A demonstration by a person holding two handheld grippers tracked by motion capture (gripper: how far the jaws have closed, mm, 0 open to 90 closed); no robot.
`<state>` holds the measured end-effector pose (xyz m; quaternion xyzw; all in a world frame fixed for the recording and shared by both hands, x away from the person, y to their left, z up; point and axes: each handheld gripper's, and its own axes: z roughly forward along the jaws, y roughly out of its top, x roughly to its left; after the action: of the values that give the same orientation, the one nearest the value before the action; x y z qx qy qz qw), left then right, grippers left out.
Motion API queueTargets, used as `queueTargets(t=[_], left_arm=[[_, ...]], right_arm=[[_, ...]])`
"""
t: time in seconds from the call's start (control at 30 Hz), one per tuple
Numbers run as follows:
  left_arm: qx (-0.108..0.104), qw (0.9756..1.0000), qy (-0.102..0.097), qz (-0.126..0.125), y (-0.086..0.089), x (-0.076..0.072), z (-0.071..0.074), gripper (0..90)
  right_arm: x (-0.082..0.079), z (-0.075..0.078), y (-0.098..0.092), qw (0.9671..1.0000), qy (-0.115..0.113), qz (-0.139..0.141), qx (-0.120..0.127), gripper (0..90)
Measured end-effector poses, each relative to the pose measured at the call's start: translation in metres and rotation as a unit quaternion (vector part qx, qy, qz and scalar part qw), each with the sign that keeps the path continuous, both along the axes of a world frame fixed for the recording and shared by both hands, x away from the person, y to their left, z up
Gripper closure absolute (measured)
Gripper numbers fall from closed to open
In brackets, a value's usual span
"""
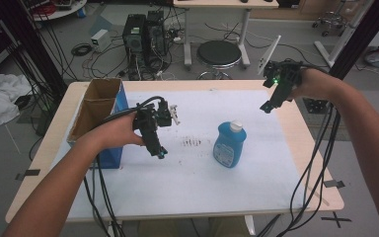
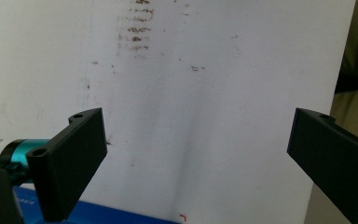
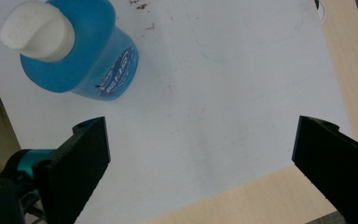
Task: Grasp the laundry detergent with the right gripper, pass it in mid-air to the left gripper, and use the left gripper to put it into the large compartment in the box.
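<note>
Left gripper (image 1: 161, 153): in your left hand (image 1: 121, 132), low over the white sheet (image 1: 187, 177), w/ jaws spread wide, nothing between them. Sits left of the blue bottle (image 1: 229, 144), near but apart. Left gripper view looks down on bare sheet w/ the brown smudge marks (image 2: 135, 28) ahead of the jaws.

Blue bottle: landmark item. Standing upright on the sheet, approx mid-table, white cap (image 1: 236, 126) on top. Nothing touching it. Right gripper view has it at upper left (image 3: 81, 51), cap toward the camera, well outside the jaw gap.

Smudge marks (image 1: 192, 142): just left of the bottle, between it and your left gripper.

Cardboard box (image 1: 96, 111): open top, blue side panel, far left of the bottle, beside your left forearm. Can't tell what's inside.

Right gripper (image 1: 267, 106): in your right hand (image 1: 316, 84), raised, behind and right of the bottle, well apart from it. Jaws spread wide, holding nothing.

Table (image 1: 321, 163): pale wood rim showing round the sheet, right of the bottle.

Step, as judged: approach stage, bottle not yet grasped; neither side committed. Next move prob. calls for you to bring the right gripper down and in toward the bottle, turn it so the body falls between the jaws, square up, then close on the body below the cap. Keep it upright; a glancing touch could tip it.
</note>
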<state>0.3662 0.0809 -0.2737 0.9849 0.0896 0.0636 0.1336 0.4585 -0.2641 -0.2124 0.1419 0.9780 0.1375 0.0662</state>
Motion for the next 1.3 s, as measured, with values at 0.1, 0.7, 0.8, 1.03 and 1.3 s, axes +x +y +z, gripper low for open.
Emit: queueTargets(t=[0.1,0.7,0.8,1.03,1.3], left_arm=[[-0.002,1.0000,0.002,0.005,0.002,-0.002,-0.002,4.7],[0.001,1.0000,0.001,-0.001,-0.001,-0.006,-0.008,4.6],[-0.002,1.0000,0.000,-0.001,-0.001,-0.005,-0.008,4.7],[-0.003,1.0000,0.001,-0.001,0.001,-0.006,-0.011,4.6],[-0.008,1.0000,0.002,0.003,0.005,-0.005,-0.017,4.6]], right_arm=[[-0.008,-0.007,-0.006,1.0000,-0.002,-0.007,-0.005,3.1],[-0.048,-0.048,-0.023,0.9970,-0.007,-0.076,0.015,3.1],[-0.053,-0.054,-0.023,0.9956,-0.001,-0.089,0.030,3.1],[-0.059,-0.065,-0.025,0.9944,0.006,-0.096,0.044,3.1],[-0.062,-0.084,-0.034,0.9905,0.007,-0.123,0.060,3.1]])
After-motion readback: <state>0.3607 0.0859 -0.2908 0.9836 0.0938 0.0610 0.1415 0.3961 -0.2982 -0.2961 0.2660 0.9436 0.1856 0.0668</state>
